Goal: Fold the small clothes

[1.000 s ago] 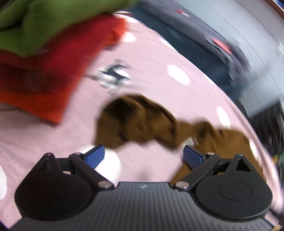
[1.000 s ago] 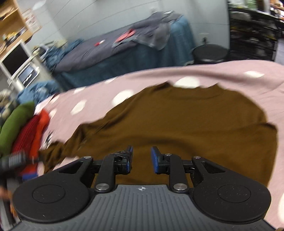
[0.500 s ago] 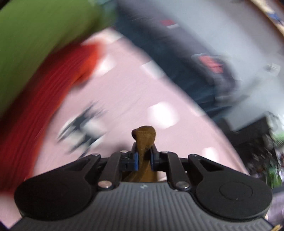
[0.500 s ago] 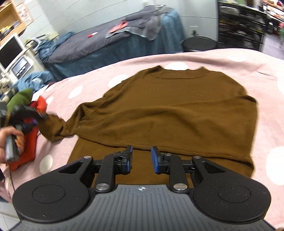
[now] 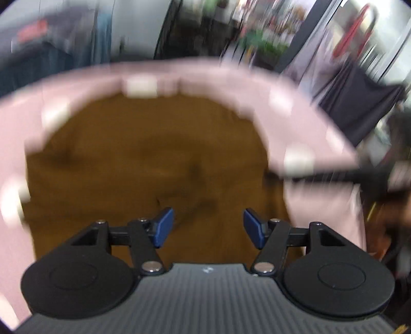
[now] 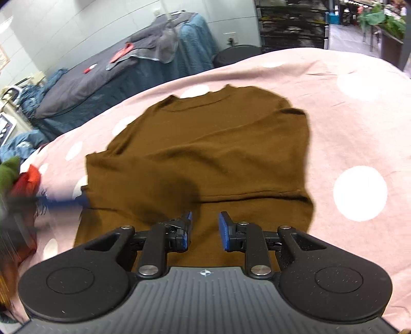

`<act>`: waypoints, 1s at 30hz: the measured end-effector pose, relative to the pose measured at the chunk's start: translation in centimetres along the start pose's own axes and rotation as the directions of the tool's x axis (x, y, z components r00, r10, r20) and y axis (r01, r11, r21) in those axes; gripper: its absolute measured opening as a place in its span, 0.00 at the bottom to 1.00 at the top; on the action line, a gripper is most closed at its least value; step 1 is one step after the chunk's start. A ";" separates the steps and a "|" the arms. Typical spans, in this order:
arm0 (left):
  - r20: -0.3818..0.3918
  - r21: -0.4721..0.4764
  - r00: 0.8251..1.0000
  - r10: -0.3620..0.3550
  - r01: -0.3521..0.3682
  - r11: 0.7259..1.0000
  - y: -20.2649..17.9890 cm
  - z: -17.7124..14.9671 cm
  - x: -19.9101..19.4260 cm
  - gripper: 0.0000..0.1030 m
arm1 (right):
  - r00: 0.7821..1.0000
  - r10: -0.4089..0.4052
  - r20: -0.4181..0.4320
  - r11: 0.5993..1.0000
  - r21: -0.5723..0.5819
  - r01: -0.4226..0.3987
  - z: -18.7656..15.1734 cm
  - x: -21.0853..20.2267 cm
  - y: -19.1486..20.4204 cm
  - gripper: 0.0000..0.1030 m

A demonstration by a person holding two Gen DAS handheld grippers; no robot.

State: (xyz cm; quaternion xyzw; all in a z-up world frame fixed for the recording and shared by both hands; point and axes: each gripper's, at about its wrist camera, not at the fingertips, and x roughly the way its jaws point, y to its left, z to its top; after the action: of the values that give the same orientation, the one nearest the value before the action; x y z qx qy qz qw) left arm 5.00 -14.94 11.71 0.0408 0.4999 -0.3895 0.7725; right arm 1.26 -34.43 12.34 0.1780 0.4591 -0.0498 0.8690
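A brown sweater [image 6: 213, 151] lies flat on the pink dotted bed cover [image 6: 359, 123], neck away from me, its left sleeve folded across the body. In the blurred left wrist view the sweater [image 5: 143, 164] fills the middle. My left gripper [image 5: 208, 226] is open and empty just above the sweater; it also shows as a blurred streak at the sweater's left edge in the right wrist view [image 6: 61, 201]. My right gripper [image 6: 205, 228] hovers over the sweater's hem with a narrow gap between its jaws and nothing between them.
Folded red [image 6: 25, 182] and green [image 6: 9, 170] clothes lie at the bed's left edge. A second bed with grey covers [image 6: 115, 72] stands behind, with dark shelving [image 6: 292, 23] beside it. My right gripper's blurred arm [image 5: 346, 174] crosses the left view.
My left gripper carried the sleeve end from the left across onto the sweater body, then opened and let it go. The right gripper stayed over the hem.
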 end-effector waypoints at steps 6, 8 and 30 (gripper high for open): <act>-0.097 -0.130 0.990 0.102 -0.114 0.985 3.4 -4.9 0.8 0.83 | 0.999 0.033 0.010 0.989 -0.144 -0.031 0.2 0.9 0.9 0.70; -0.101 -0.144 0.981 0.167 -0.181 0.973 4.6 -5.5 0.2 0.90 | 0.998 0.055 0.006 0.963 -0.263 -0.052 -0.1 1.7 2.6 0.70; -0.118 -0.284 0.954 0.276 -0.299 0.911 9.1 -5.7 -1.8 1.00 | 0.990 0.126 0.055 0.947 -0.303 -0.104 4.6 2.3 4.7 0.08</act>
State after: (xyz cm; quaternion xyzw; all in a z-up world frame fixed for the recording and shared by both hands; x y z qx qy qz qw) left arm 6.25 -5.05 7.35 0.0115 0.5703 -0.1898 0.7991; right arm 7.33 -31.56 14.08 0.0689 0.4177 0.0645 0.9037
